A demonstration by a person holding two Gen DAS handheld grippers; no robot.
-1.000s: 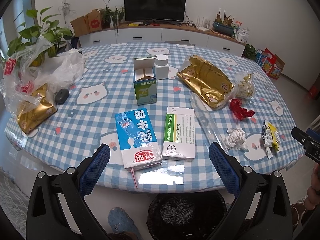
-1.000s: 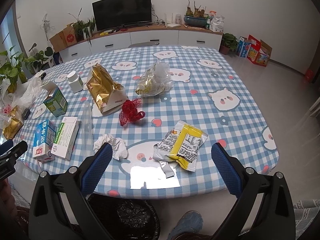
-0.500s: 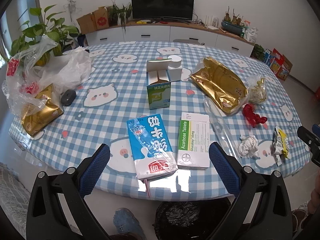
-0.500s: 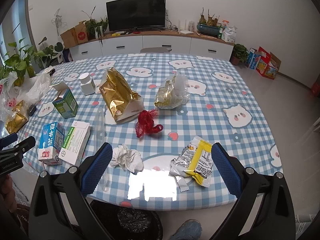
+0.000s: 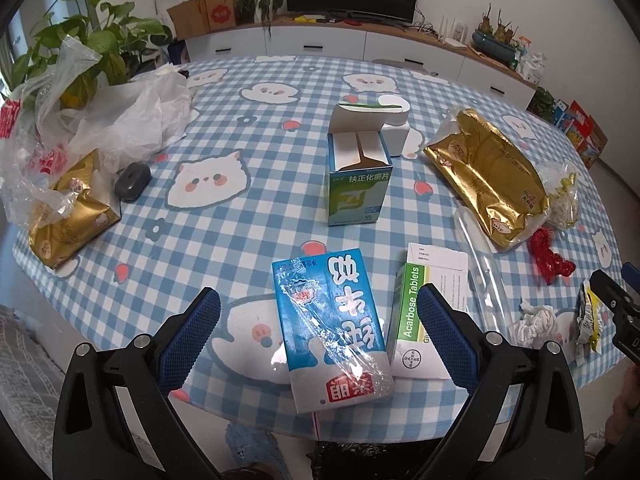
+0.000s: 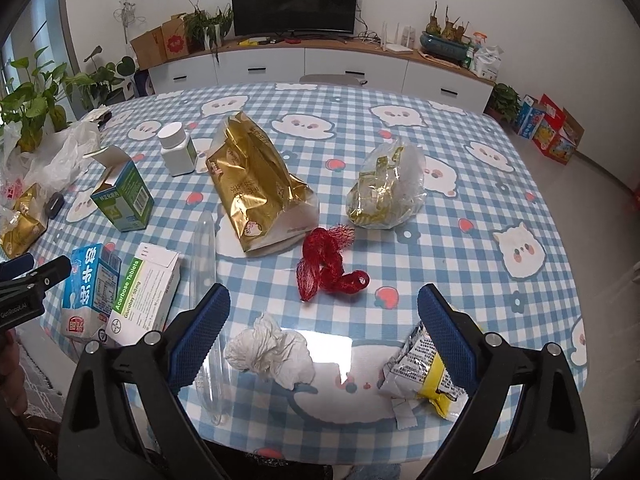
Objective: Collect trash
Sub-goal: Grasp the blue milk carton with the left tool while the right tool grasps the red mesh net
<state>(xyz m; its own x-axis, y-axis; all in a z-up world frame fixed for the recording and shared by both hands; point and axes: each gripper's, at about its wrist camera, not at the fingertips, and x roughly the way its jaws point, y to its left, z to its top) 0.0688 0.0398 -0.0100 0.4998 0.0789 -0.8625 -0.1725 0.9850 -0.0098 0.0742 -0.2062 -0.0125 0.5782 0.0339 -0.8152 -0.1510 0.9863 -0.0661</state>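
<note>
left wrist: near table edge, facing across | right wrist: likewise | shared: tabletop

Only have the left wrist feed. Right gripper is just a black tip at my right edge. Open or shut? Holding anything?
Observer: Open and empty. The right gripper hovers over the near edge of the table, and the crumpled tissue lies just ahead, between its fingers.
Operator: I see only a sliver of yellow wrapper past the tissue. What is it?
Observer: A silver-and-yellow snack wrapper, lying flat and partly hidden behind one finger.
Operator: Anything loose near it?
Observer: A small torn-off strip lies on the cloth right beside the wrapper, close to the table's edge.
</note>
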